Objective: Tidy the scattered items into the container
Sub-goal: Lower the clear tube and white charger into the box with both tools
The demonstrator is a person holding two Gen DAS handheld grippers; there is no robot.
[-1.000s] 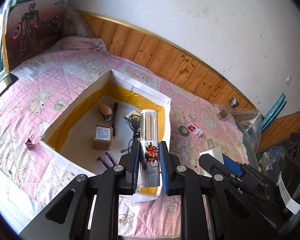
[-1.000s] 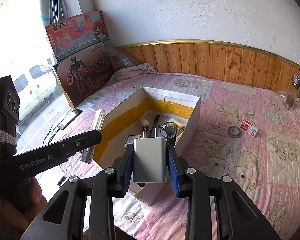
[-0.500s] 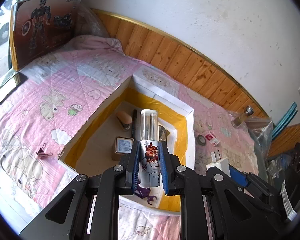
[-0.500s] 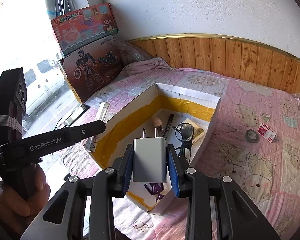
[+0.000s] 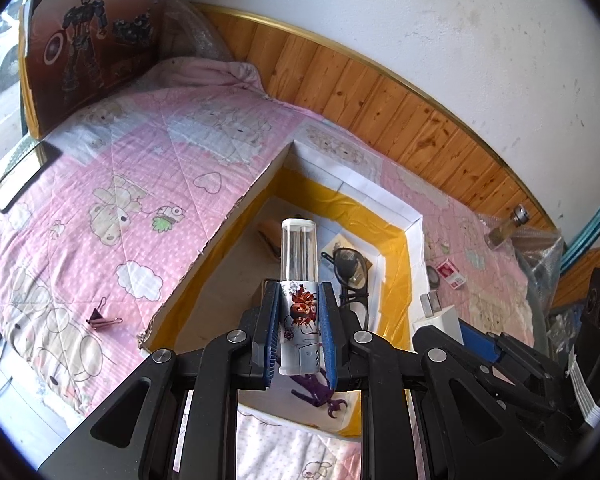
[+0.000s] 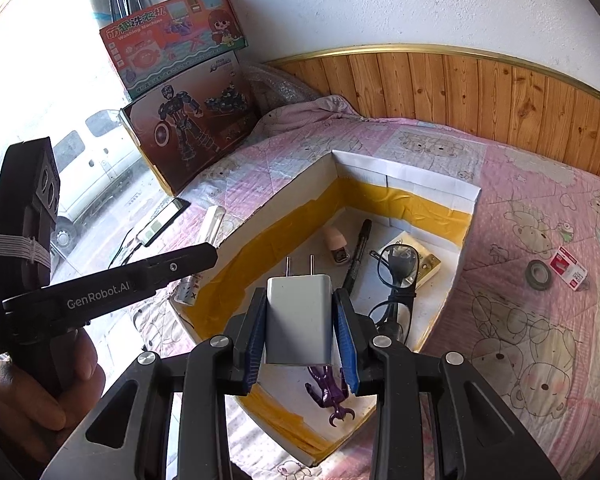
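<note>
Left wrist view. My left jaws (image 5: 299,334) are clenched on a clear tube (image 5: 299,276) with a red printed figure on its lower sleeve; no lettering legible there. The cardboard container (image 5: 396,216), lined with yellow tape, has drawn nearer over the last second and now lies directly ahead of and beneath the jaws. My judgement: the tube is carried to the drop point and only letting go remains. Already inside, ahead of the jaws: spectacles (image 5: 350,270); under them, a purple toy (image 5: 320,390). On the bed (image 5: 100,184) to the left of the jaws: a binder clip (image 5: 102,316). To the right beyond the container: a tape roll (image 5: 433,274), a small red-and-white box (image 5: 451,274), a glass bottle (image 5: 506,228). These are still to be gathered.

Right wrist view. My right jaws (image 6: 300,334) are clenched on a white charger plug (image 6: 299,318), prongs pointing away. It too has advanced over the container's near corner, so both loads look ready to release together. Below and ahead: a black marker (image 6: 358,252), the spectacles, the purple toy. To the left, the other gripper's arm reads "GenRobot.AI"; a hand (image 6: 28,396) holds its handle. Far left, a toy carton (image 6: 172,36) reads "Washing Machine", with Chinese characters above.
</note>
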